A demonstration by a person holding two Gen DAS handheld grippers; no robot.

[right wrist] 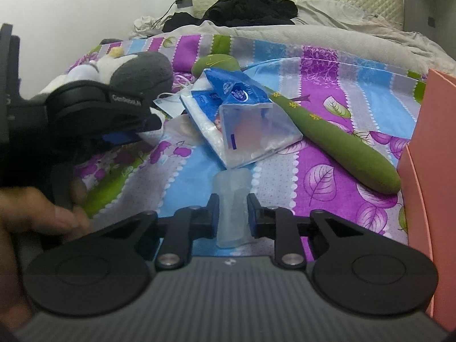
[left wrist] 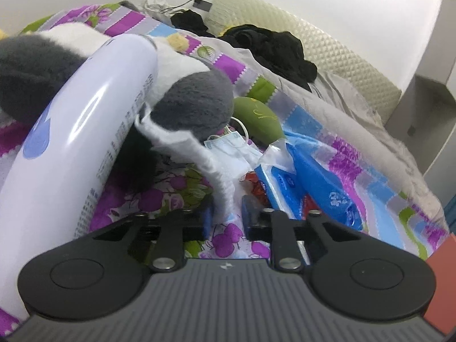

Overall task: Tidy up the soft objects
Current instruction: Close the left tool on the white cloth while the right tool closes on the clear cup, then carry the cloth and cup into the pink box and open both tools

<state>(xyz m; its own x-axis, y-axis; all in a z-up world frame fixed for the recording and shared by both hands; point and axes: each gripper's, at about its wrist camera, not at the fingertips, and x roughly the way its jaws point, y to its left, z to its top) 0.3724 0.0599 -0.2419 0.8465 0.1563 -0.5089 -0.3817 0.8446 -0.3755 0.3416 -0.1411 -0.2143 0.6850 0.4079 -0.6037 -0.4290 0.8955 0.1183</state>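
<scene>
Floral bedspread [right wrist: 327,154] | left tool [right wrist: 129,136] marked "GenRobot.AI" | tissue pack [right wrist: 228,94] label unreadable

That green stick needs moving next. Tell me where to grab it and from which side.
Grip the green stick at its narrower middle, coming from above with the fingers across its length. It lies flat on the bedspread, its thick end beside the pink box, its far end under the tissue pack.

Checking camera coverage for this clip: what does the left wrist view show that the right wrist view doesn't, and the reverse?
Left wrist only: a large white bottle leaning against the plush toy, and the left gripper shut on the toy's white strip.
Right wrist only: the right gripper around a clear soft tube, and a pink box.
Both: tissue pack, face mask, green stick.
</scene>
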